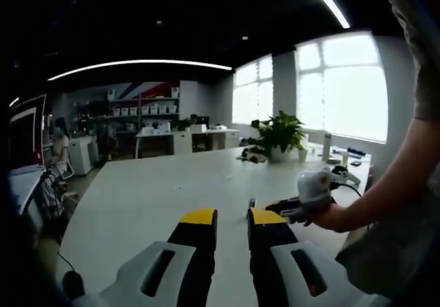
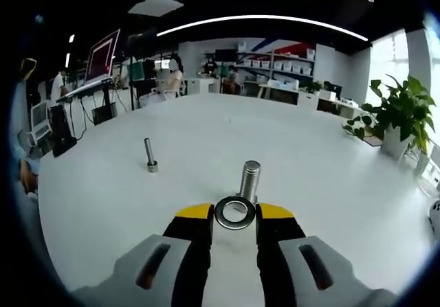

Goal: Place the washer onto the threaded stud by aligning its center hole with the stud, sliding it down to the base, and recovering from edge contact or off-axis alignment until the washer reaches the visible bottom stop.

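In the right gripper view my right gripper (image 2: 234, 214) is shut on a flat metal washer (image 2: 234, 213), held level between the yellow-tipped jaws. The threaded stud (image 2: 249, 178) stands upright on the white table (image 2: 206, 135) just behind the washer and slightly to its right; the washer's hole sits in front of the stud, not over it. In the left gripper view my left gripper (image 1: 232, 219) hangs open above the table with nothing between its jaws. The right gripper (image 1: 273, 206), held by a hand, comes in from the right beside the small stud (image 1: 252, 202).
A second, thinner bolt (image 2: 150, 155) stands upright to the left of the stud. A potted plant (image 2: 402, 118) and small items sit at the table's far right edge. A person's arm and body (image 1: 405, 183) fill the right of the left gripper view. Desks and shelves stand beyond.
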